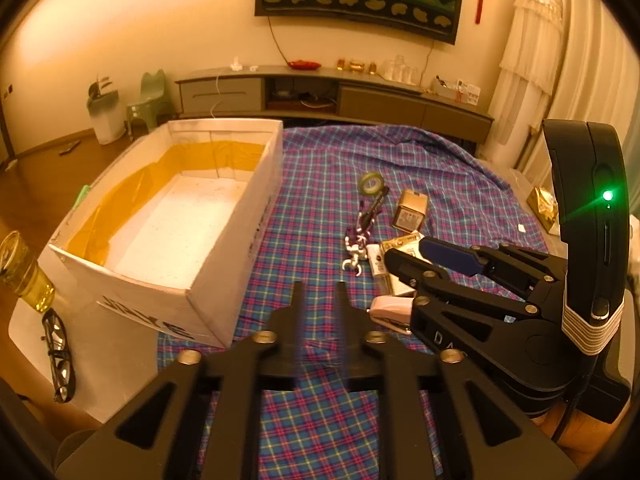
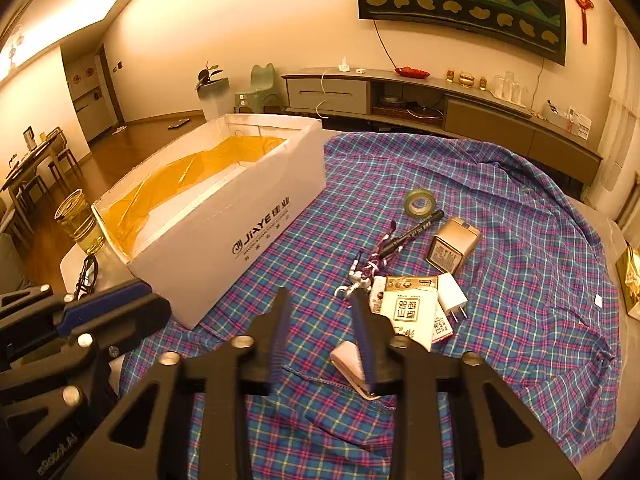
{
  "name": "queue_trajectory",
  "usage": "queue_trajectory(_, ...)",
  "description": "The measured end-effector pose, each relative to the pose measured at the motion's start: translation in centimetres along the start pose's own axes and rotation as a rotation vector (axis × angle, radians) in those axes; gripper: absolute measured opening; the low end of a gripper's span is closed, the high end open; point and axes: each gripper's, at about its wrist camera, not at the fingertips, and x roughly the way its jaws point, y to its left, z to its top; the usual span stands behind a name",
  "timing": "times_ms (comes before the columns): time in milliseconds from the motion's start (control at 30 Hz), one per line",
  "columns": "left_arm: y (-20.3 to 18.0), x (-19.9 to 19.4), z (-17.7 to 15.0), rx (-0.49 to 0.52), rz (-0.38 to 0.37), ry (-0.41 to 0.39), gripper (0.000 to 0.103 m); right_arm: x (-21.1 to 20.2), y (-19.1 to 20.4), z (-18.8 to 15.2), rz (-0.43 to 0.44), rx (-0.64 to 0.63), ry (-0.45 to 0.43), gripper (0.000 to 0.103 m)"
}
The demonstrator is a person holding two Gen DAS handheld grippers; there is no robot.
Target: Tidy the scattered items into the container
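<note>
An open white box (image 1: 224, 264) (image 2: 224, 224) with yellow film inside stands on the left of a plaid cloth (image 2: 520, 240). Scattered items lie to its right: a tape roll (image 2: 419, 201) (image 1: 371, 182), a black pen (image 2: 412, 233), a small toy figure (image 2: 360, 276) (image 1: 357, 246), a gold tin (image 2: 454, 250) (image 1: 411, 210), a white charger (image 2: 452, 294), paper packets (image 2: 408, 312) and a pale pink stapler (image 2: 352, 360) (image 1: 390, 312). My left gripper (image 1: 319, 286) is open and empty over the cloth. My right gripper (image 2: 320, 296) is open, its right finger beside the stapler.
A glass of yellow liquid (image 2: 80, 222) and folded spectacles (image 1: 60, 356) sit left of the box near the table edge. A gold packet (image 2: 630, 276) lies at the far right. A low cabinet (image 2: 440, 96) stands behind.
</note>
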Motion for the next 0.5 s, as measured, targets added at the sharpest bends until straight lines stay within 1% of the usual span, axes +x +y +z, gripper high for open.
queue_trajectory(33,0.0,0.1,0.1,-0.004,0.005,0.001,0.037,0.0,-0.3,-0.1,-0.004,0.005,0.0,0.049)
queue_trajectory(67,0.0,0.3,0.1,-0.006,0.007,0.004,0.039,0.1,-0.6,-0.2,-0.009,0.013,-0.001,0.052)
queue_trajectory(133,-0.2,0.6,0.2,-0.01,0.005,0.01,0.046,0.3,-1.4,-0.3,-0.008,0.03,-0.001,0.06)
queue_trajectory(200,-0.5,1.0,0.2,-0.009,0.004,0.015,0.047,0.5,-2.1,-0.5,-0.005,0.043,0.002,0.065)
queue_trajectory(333,-1.5,1.9,0.3,0.015,0.006,0.029,0.048,1.3,-3.3,-0.9,0.001,0.066,0.016,0.067)
queue_trajectory(500,-2.6,3.7,0.4,0.042,-0.009,0.06,0.05,2.4,-5.2,-1.4,0.005,0.102,0.041,0.069)
